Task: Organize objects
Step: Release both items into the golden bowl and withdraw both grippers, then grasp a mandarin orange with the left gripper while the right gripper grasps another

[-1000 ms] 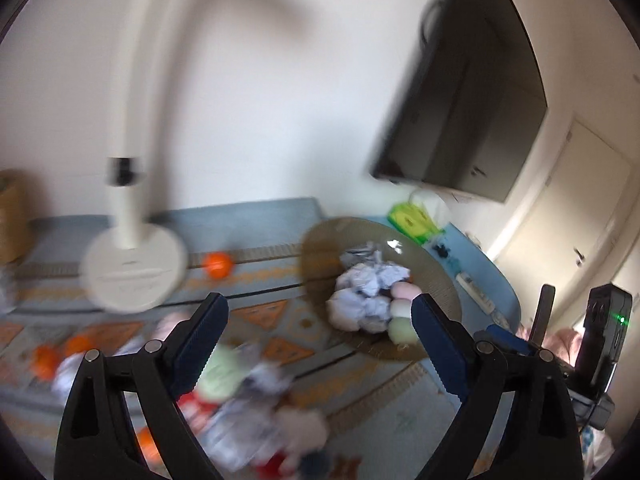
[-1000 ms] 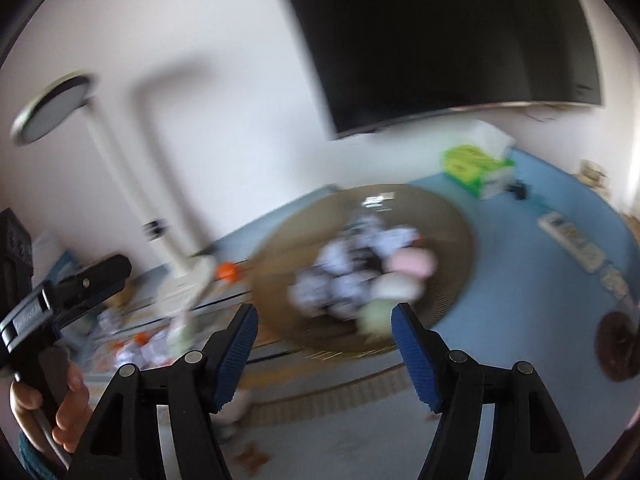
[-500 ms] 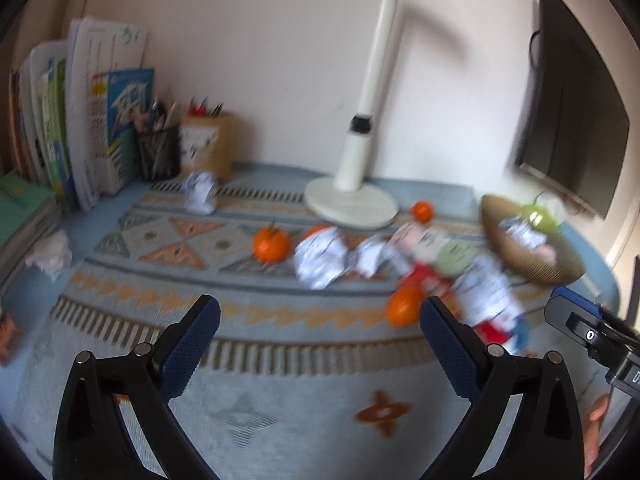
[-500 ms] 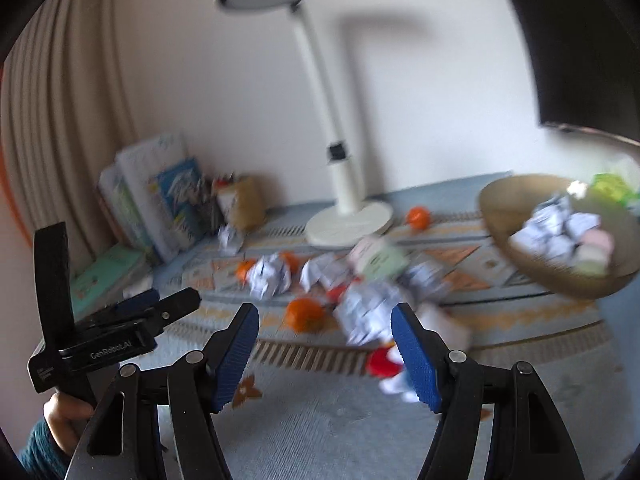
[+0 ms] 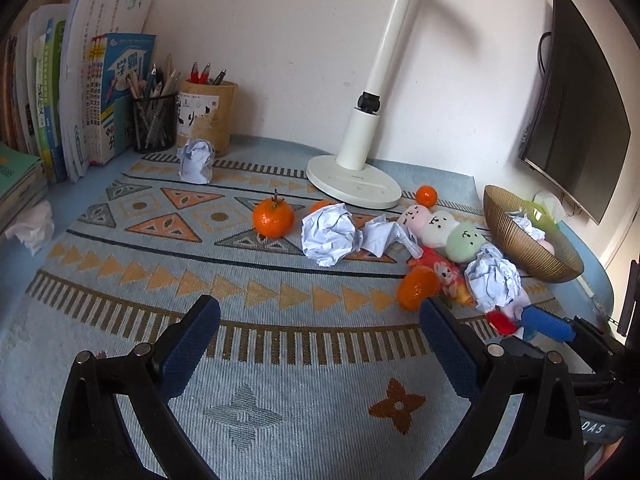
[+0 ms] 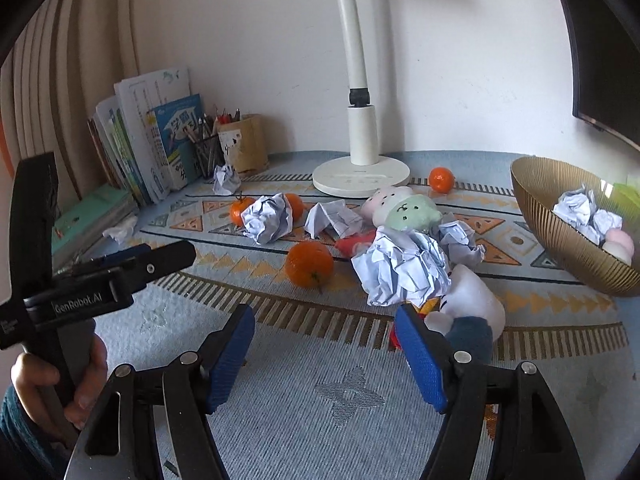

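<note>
Both pairs of jaws are empty: the left gripper (image 5: 320, 332) gapes wide over bare patterned mat (image 5: 280, 408), and the right gripper (image 6: 325, 344) is opening, with nothing between its blue pads. Just beyond lies the clutter: a mandarin (image 6: 309, 263), a crumpled paper ball (image 6: 402, 272) resting against a white plush toy (image 6: 472, 304), and a three-coloured plush (image 5: 440, 228). To the right stands a ribbed gold bowl (image 6: 560, 236) holding more paper. Open mat stretches in front.
</note>
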`<state>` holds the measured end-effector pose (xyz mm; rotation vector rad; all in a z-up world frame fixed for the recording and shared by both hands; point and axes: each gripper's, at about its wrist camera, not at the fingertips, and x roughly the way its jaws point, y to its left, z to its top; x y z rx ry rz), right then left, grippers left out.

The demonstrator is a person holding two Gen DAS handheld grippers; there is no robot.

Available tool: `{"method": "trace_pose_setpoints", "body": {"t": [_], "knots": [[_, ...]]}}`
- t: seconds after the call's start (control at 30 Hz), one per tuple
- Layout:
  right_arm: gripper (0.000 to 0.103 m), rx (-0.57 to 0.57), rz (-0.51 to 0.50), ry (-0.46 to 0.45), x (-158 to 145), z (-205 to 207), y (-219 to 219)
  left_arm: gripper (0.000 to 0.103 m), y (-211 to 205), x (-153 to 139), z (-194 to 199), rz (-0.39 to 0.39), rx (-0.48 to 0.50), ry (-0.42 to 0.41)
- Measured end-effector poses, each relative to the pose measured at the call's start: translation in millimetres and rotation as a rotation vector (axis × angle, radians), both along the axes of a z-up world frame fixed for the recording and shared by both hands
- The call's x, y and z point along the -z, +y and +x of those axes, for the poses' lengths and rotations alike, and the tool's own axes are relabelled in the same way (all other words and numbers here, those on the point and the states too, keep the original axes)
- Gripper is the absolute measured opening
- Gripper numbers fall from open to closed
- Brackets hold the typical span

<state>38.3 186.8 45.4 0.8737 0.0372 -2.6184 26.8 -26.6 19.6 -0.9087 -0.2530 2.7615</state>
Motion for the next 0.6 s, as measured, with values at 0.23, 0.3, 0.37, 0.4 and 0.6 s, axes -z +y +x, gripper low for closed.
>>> {"method": "trace_pose_setpoints", "body": {"t": [0.23, 0.3, 0.37, 0.4, 0.6], "knots": [[0.074, 0.012, 0.042, 0.001, 2, 0, -7, 0.1, -2, -1, 2, 0.012, 0.002, 0.011], [0.074, 0.009, 0.047, -0.001, 1, -1, -8, 0.1, -6, -2, 1, 0.032, 0.013, 0.007], [0.072, 0.008, 0.047, -0.025, 0, -4, -11, 0.1, -13, -2, -2, 0.074, 0.026, -0.013], [0.07, 0.006, 0.029, -0.039, -1, -6, -12, 0.1, -19, -3, -5, 0.095, 0.034, -0.029], [0.068, -0.023, -0.062, -0.146, -15, -29, -32, 0.1, -31, -25, -24, -0.048, 0.044, 0.001]]}}
